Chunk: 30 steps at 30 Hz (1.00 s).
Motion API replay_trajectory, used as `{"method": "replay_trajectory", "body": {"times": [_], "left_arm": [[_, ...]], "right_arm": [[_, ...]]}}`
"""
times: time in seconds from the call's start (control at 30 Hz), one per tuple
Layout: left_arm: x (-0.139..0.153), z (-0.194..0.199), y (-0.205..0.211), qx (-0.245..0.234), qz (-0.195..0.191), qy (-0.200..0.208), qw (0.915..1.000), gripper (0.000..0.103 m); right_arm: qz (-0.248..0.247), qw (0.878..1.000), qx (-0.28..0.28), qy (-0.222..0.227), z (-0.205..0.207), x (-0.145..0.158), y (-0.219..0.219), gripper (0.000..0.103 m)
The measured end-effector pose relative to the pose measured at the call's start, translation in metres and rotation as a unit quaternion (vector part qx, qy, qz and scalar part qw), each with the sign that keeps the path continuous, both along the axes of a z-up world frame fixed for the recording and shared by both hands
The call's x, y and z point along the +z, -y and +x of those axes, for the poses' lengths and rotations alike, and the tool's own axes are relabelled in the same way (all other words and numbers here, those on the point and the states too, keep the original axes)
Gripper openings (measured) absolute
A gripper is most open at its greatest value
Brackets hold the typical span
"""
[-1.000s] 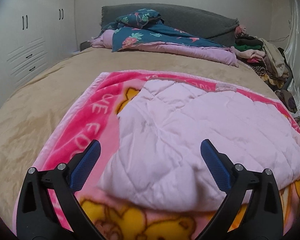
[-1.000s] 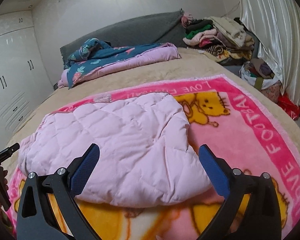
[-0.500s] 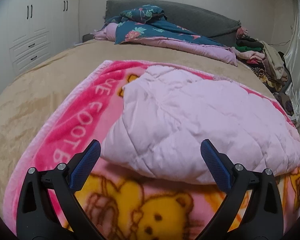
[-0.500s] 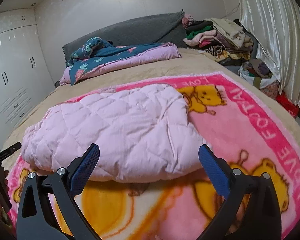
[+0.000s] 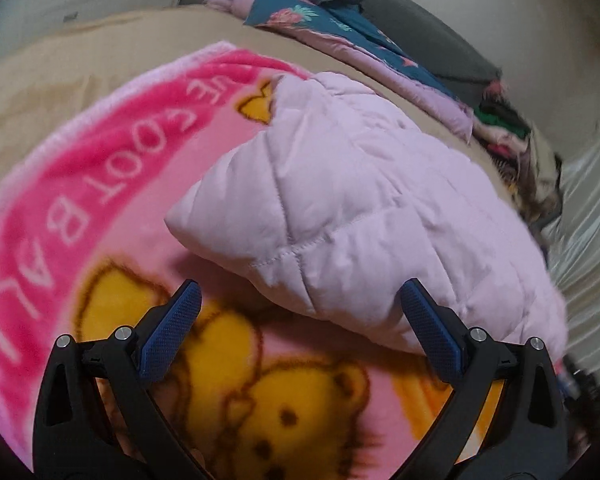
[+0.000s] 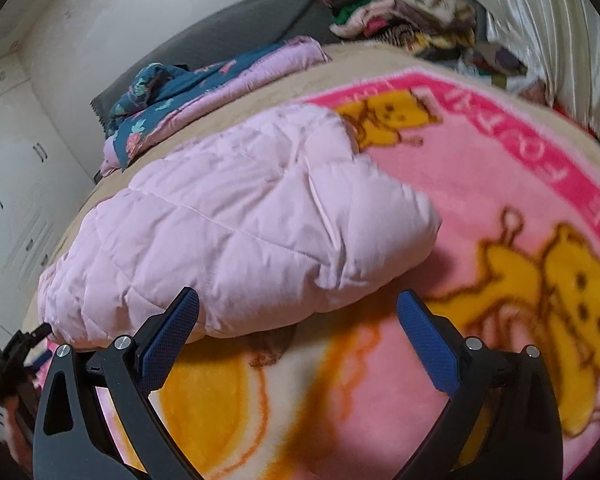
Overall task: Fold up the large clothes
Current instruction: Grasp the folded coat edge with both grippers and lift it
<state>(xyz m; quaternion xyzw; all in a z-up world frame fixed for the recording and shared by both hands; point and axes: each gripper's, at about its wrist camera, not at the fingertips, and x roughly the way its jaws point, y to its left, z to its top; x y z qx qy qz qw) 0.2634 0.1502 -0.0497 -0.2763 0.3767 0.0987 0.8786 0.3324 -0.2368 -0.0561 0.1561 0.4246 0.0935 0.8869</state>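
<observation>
The pale pink quilted garment lies folded into a thick bundle on the pink bear blanket, spread over the bed as a folding surface. The left gripper and right gripper hover at its near edge, jaws wide apart, likely to grasp it.

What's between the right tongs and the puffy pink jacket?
Only the bear blanket: the right wrist view shows it bare between the open right tongs and the puffy pink jacket.

Pink bear blanket, clothes pile.
</observation>
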Motion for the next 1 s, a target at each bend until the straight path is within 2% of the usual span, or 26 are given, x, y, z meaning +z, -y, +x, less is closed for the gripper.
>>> {"method": "replay_trajectory", "body": {"times": [0.1, 0.27, 0.47, 0.77, 1.0], "left_arm": [[-0.004, 0.001, -0.008, 0.010, -0.033, 0.013, 0.9993, 0.094], [-0.021, 0.010, -0.022, 0.031, -0.135, 0.027, 0.9900, 0.094], [-0.031, 0.025, -0.028, 0.048, -0.195, 0.036, 0.9790, 0.094], [-0.042, 0.043, -0.032, 0.070, -0.186, 0.033, 0.9795, 0.095], [-0.042, 0.051, -0.030, 0.065, -0.154, 0.038, 0.9853, 0.095]], "right_arm": [[0.024, 1.000, -0.007, -0.017, 0.009, -0.010, 0.002, 0.099], [0.058, 0.997, -0.021, -0.037, 0.020, -0.022, 0.003, 0.099], [0.079, 0.996, -0.030, -0.041, 0.034, -0.027, 0.007, 0.099], [0.141, 0.987, -0.044, -0.056, 0.063, -0.048, 0.015, 0.099], [0.141, 0.988, -0.049, -0.043, 0.073, -0.053, 0.009, 0.099]]}}
